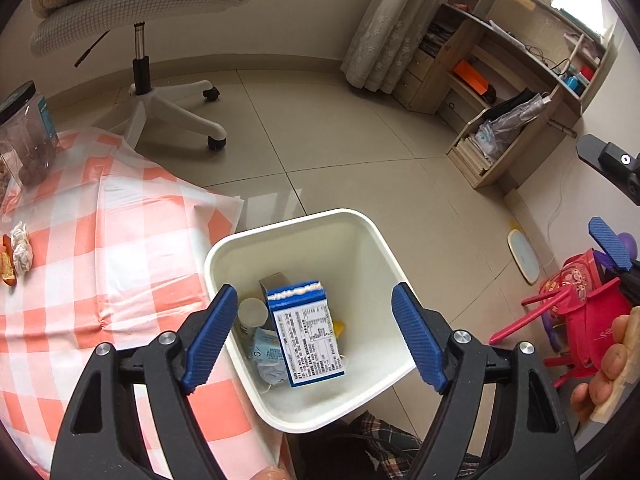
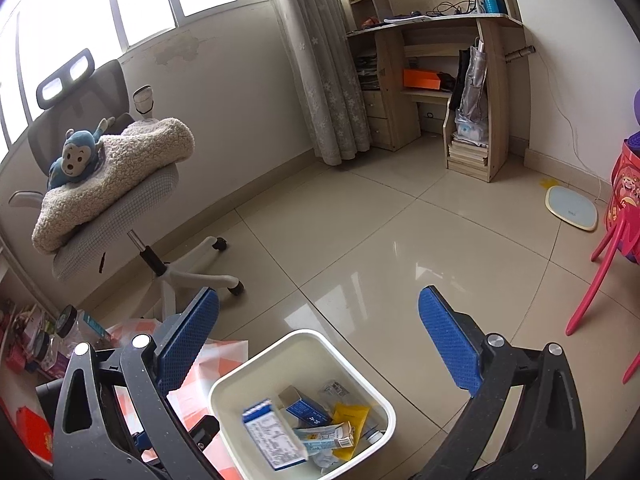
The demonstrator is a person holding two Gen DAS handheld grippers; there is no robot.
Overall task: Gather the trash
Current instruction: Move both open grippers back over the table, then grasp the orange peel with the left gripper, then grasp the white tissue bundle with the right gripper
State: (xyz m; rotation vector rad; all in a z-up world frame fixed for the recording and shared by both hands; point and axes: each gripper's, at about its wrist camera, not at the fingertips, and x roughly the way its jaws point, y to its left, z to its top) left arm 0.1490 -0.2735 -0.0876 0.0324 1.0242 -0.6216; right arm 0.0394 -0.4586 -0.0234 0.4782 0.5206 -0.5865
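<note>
A white trash bin [image 1: 288, 220] [image 2: 240, 376] stands on the floor beside a table with an orange-and-white checked cloth [image 1: 120, 240]. My left gripper [image 1: 314, 336] hangs open right above the bin. A blue-and-white printed box [image 1: 308, 336] [image 2: 272, 436] shows between its fingers without touching either pad; it looks slightly blurred, inside or just over the bin. The bin also holds a paper cup [image 1: 253, 312], a yellow packet [image 2: 352, 416] and other wrappers. My right gripper [image 2: 318, 342] is open above the bin's far side, holding nothing. Crumpled tissues [image 1: 21, 248] lie on the cloth at the far left.
A clear jar with a black lid [image 1: 28, 136] stands on the table's far corner. An office chair [image 2: 120, 200] with a fleece and plush toy is beyond the table. A wooden desk [image 2: 452, 80], a floor scale [image 2: 572, 208] and a red child's chair [image 1: 580, 312] are to the right.
</note>
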